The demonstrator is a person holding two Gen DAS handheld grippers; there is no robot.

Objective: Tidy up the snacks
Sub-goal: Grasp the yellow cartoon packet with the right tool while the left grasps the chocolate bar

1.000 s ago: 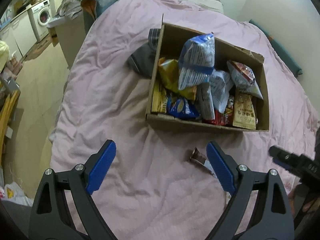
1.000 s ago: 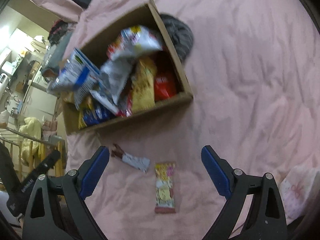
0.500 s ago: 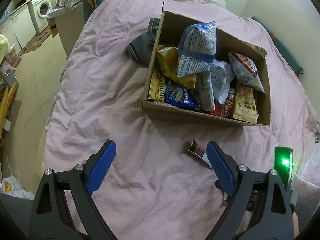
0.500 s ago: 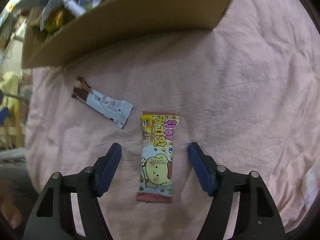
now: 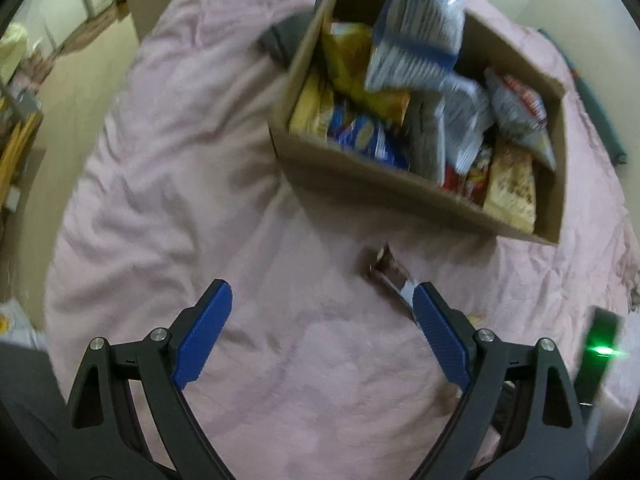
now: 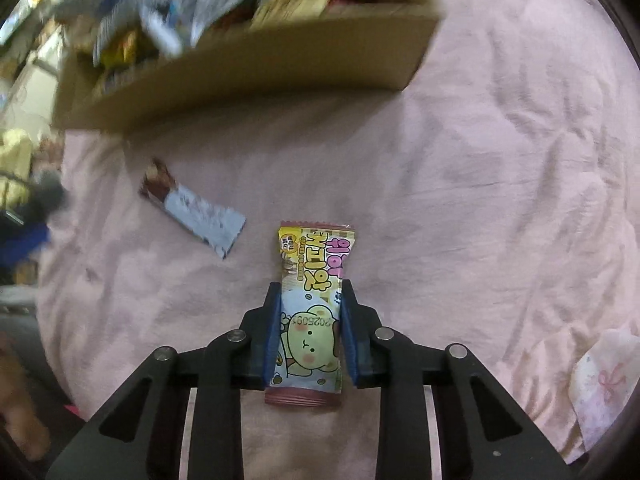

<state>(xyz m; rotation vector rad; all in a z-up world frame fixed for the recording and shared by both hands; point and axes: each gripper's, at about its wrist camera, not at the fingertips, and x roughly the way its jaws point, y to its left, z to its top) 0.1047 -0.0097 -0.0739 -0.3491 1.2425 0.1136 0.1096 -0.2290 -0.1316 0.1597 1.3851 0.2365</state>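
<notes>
Right claw [image 6: 308,292]: its blue pads had closed from wide apart onto the two long edges of the candy [image 6: 314,300]; half a second before, they stood open either side of it.
Candy: it lay flat on the pink blanket [image 6: 500,184], near end under the claw, far end pointing at the box [image 6: 256,68]. Pinched, but by the look of it not yet lifted.
Meaning: the grasp step seemed done; what remained for this piece was to raise it and carry it over the box's near wall.
Risk: the thin wrapper was held only by its edges, so it could buckle or slip once lifted.
Left claw [image 5: 322,308]: open and holding nothing, as it was a second ago; it had moved in toward the bar [image 5: 390,274].
Bar: a dark-and-white wrapper on the blanket, just left of the candy and apart from it, between claw and box. The left claw's right pad covered its near end.
Box: cardboard, far side of the blanket, already heaped with snack bags [image 5: 416,52]; blurred in both views.
Progress: two loose snacks were still outside the box, one of them now gripped.
</notes>
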